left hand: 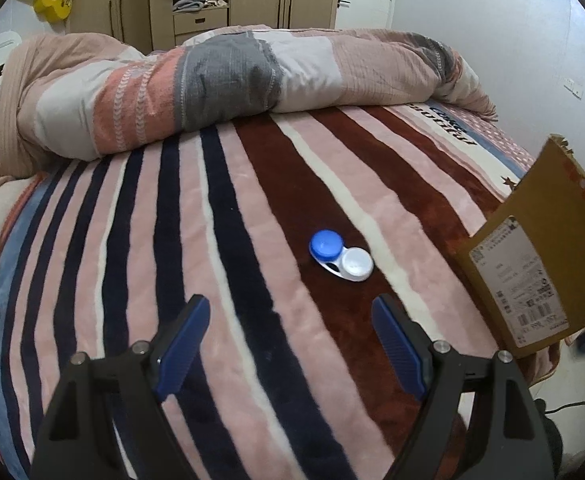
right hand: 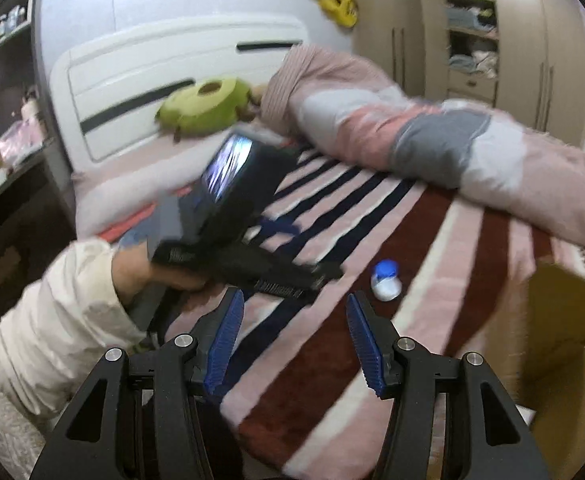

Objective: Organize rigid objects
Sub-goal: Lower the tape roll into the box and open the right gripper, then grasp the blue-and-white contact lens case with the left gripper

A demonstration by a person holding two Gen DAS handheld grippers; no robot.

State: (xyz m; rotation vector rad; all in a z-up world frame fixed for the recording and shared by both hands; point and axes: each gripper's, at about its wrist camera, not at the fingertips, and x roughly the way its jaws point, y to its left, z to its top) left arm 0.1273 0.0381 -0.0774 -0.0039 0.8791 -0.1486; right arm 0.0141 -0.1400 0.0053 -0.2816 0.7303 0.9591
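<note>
— One item logged so far: contact lens case [left hand: 340, 256], blue cap and white cap, lying flat on the striped blanket [left hand: 220, 240] of the bed, on a dark red stripe.

— Anything holding it?

— No. Left claw [left hand: 288, 322] stands just short of it, jaws spread wide, nothing between them. Right claw [right hand: 292, 316] likewise wide apart and empty, the case ahead and slightly to its right.

— Destination?

— Likely the cardboard box [left hand: 548, 256] at the bed's right edge, near the case — a judgement only.

— Step in hand?

— Approach, before any grasp. Next move calls for bringing the left claw forward and a little right, jaws either side of the case, closing across its narrow width; soft pile may let it sink or tip.

— Pose?

— Left claw angled down over the blanket, held by a hand [right hand: 140, 272] in a cream sleeve, seen in the right wrist view.
</note>
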